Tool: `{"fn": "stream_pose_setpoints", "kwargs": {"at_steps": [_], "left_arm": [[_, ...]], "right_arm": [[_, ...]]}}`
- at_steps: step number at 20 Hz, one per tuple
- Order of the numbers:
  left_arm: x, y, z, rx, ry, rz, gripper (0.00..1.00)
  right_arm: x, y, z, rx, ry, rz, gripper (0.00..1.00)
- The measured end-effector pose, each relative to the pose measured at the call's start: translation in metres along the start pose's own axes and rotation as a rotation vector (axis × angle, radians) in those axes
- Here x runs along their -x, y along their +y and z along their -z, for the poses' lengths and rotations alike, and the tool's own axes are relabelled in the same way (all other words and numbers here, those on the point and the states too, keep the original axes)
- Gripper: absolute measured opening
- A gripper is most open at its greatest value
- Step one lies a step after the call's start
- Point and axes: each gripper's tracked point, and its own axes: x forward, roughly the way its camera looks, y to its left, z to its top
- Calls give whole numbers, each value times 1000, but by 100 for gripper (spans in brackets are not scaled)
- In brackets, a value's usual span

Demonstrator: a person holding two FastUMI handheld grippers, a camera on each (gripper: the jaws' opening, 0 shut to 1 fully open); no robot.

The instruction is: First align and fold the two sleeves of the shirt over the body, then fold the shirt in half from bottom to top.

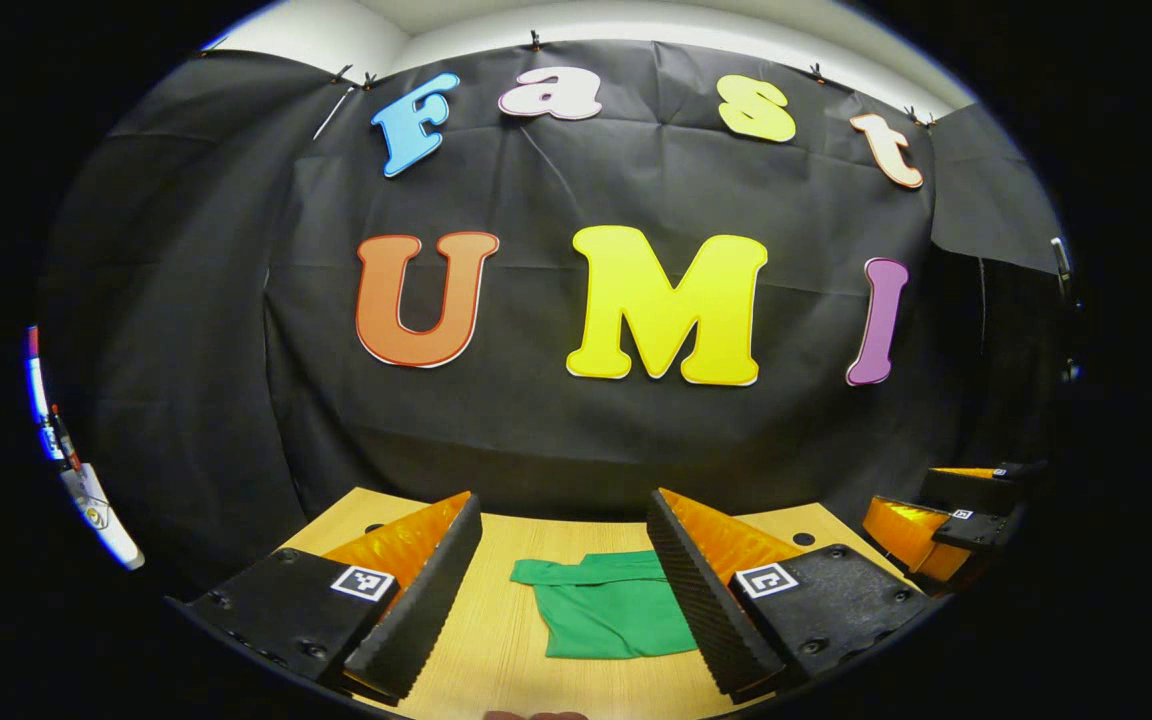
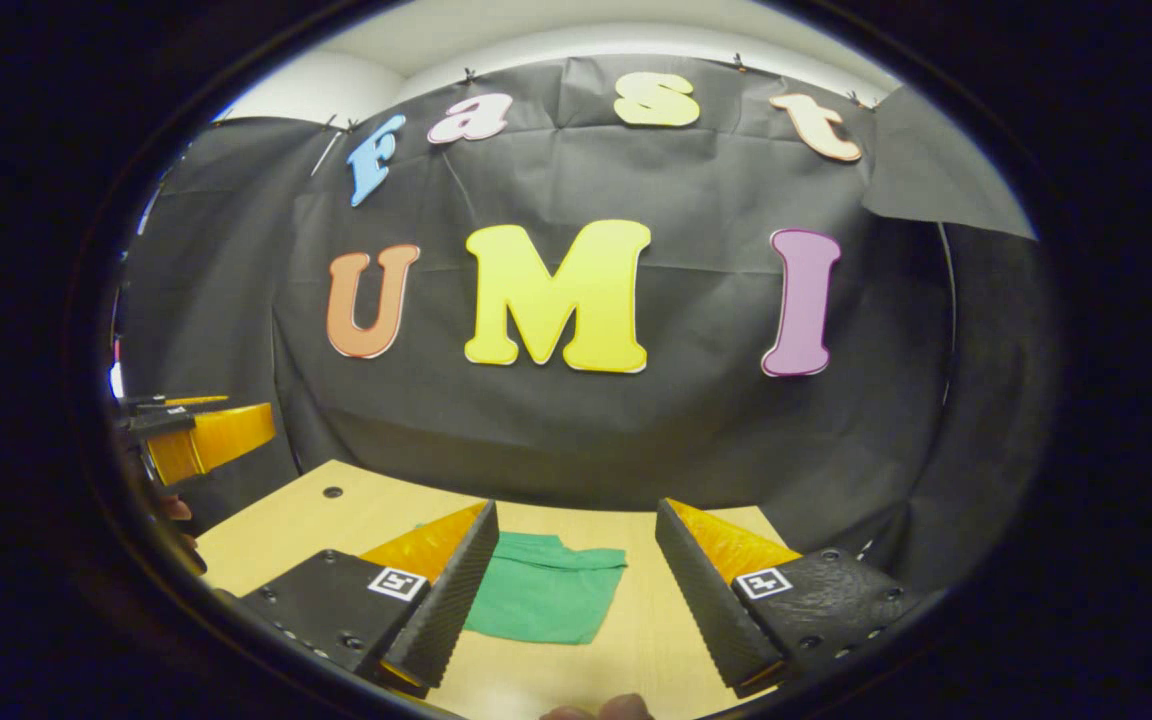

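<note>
A light wooden table with a pale yellow top stands in front of the black cloth wall, and a small round dark hole sits in its top near the far edge, at about 2 o'clock from the shirt. A green cloth shirt lies flat on the wood, folded into a small neat block. In the right gripper view the same table has the shirt on it, with another round hole at about 10 o'clock from the shirt.
</note>
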Motion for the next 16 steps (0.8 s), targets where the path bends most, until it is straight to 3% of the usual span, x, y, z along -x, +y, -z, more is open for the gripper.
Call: {"fn": "stream_pose_setpoints", "kwargs": {"at_steps": [6,16], "left_arm": [[42,-5,6,-10,-14,20,100],[49,6,-1,-21,-36,19,100]], "right_arm": [[51,19,-3,6,-54,-5,96],[66,36,-7,-12,-78,6,96]]}}
